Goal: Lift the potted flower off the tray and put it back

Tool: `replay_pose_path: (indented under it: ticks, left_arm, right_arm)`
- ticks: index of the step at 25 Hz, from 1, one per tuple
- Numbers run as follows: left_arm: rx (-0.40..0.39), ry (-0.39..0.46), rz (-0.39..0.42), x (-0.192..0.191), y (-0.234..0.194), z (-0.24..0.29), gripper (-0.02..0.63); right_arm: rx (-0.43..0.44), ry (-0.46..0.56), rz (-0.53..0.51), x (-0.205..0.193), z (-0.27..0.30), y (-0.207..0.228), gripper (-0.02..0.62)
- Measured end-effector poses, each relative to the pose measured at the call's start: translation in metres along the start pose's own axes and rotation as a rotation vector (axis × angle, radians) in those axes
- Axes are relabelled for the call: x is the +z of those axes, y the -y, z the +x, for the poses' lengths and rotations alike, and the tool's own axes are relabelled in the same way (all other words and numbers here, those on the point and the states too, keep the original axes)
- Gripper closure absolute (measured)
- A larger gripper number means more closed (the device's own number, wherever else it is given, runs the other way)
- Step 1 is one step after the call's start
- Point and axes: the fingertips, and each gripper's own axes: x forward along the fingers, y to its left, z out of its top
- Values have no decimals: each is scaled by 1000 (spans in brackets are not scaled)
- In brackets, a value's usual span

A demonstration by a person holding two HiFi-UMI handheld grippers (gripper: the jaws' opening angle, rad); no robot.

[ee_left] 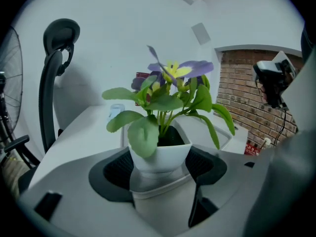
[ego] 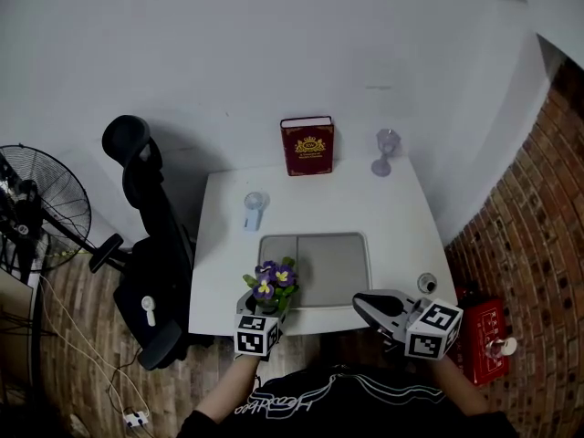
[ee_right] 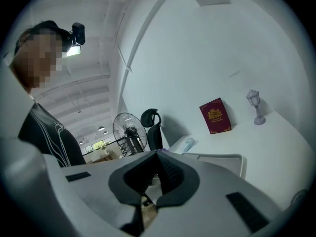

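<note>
Left gripper (ego: pixel 263 307): jaws clamped on the white pot (ee_left: pixel 160 154), one dark pad pressed to each side.
Flower (ego: pixel 272 283): upright in that grip at the desk's front-left edge, just by the tray's front-left corner; purple and yellow blooms above green leaves (ee_left: pixel 163 102). Base hidden by the gripper, so impossible to say whether raised or resting.
Right gripper (ego: pixel 362 301): jaws together, pads meeting at the middle (ee_right: pixel 159 157), nothing between them; held over the front edge of the desk, right of the tray, tips pointing left towards the flower.
Tray (ego: pixel 338 267): grey, shallow, bare, at the front middle of the desk; also seen past the right gripper (ee_right: pixel 219 158).
Desk (ego: pixel 319 199): white, set against a white wall.
Book (ego: pixel 307 146): red with a gold crest, standing upright at the back against the wall (ee_right: pixel 215 116).
Lantern (ego: pixel 387 151): small, pale, on a stem, at the back right of the book, apart from it (ee_right: pixel 256 107).
Pale blue gadget (ego: pixel 255 210): lying behind the tray's back-left corner.
Chair (ego: pixel 151 235): black, left of the desk (ee_left: pixel 52 83).
Floor fan (ego: pixel 36 199): far left, beyond the chair (ee_right: pixel 127 130).
Red box (ego: pixel 484 327): on the floor to the right, by the brick wall (ego: pixel 534 208).
</note>
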Motion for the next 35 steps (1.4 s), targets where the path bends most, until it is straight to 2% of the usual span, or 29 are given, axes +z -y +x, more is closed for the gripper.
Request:
replay_pose_path:
  ticks: [6,12,19,22,24,26,31,32,34,35]
  left_arm:
    - [-2,4,11,1,1,2,261]
    - [-24,-12,10,2,4,0,259]
    - [-67,-14,-5,-3,6,-18,244]
    - [-120,-67,-17,-22,10,-40,245]
    - [-153,-67,-32,-26,14,-62,245]
    - [-195,-36,-47,-20,21,-89,246]
    - [-366,60,-109,-2,44,-169,250]
    - [-394,88,-119,4,49,-185,268]
    - [-460,143,-123,15,62,-217,409]
    - [-494,166,-113,19,71,-232,436]
  right_arm:
    - [-1,4,1,-1,-1,-2,594]
    - [80,95,30,15,-7,-23,592]
    - [58,84,33,-2,-8,-38,592]
    - [40,68,27,-9,-3,-53,594]
    - [33,67,26,-14,1,-65,594]
    - [25,54,35,-24,5,-77,594]
    - [4,0,40,-54,13,-117,594]
    - [6,0,42,-59,14,-126,594]
    - [10,3,49,-69,16,-144,594]
    - [15,7,53,-73,16,-153,594]
